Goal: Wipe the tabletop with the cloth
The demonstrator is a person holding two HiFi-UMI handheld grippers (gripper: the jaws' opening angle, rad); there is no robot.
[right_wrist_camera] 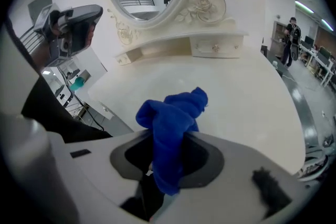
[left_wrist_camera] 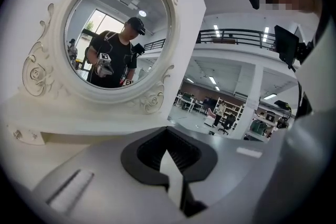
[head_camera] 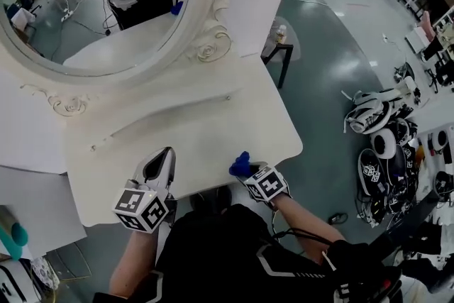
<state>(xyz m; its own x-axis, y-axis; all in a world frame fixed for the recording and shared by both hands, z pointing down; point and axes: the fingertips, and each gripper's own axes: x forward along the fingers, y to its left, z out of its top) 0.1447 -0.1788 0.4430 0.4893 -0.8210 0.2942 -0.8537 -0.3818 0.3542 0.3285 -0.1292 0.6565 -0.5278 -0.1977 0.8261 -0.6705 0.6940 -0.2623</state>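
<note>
A crumpled blue cloth (head_camera: 240, 165) (right_wrist_camera: 176, 113) sticks out of my right gripper (head_camera: 250, 172), which is shut on it. It hangs just over the front right edge of the white dressing tabletop (head_camera: 198, 124) (right_wrist_camera: 247, 92); I cannot tell whether the cloth touches the surface. My left gripper (head_camera: 163, 155) (left_wrist_camera: 173, 157) sits over the front edge to the left, jaws shut with nothing between them, pointing toward the oval mirror (head_camera: 92, 3) (left_wrist_camera: 118, 34).
A raised white ledge with small knobs (right_wrist_camera: 215, 47) runs under the mirror at the back. A small black side table (head_camera: 278, 53) stands beyond the right edge. A pile of gear (head_camera: 386, 152) lies on the floor at right. A teal object (head_camera: 13, 238) is at lower left.
</note>
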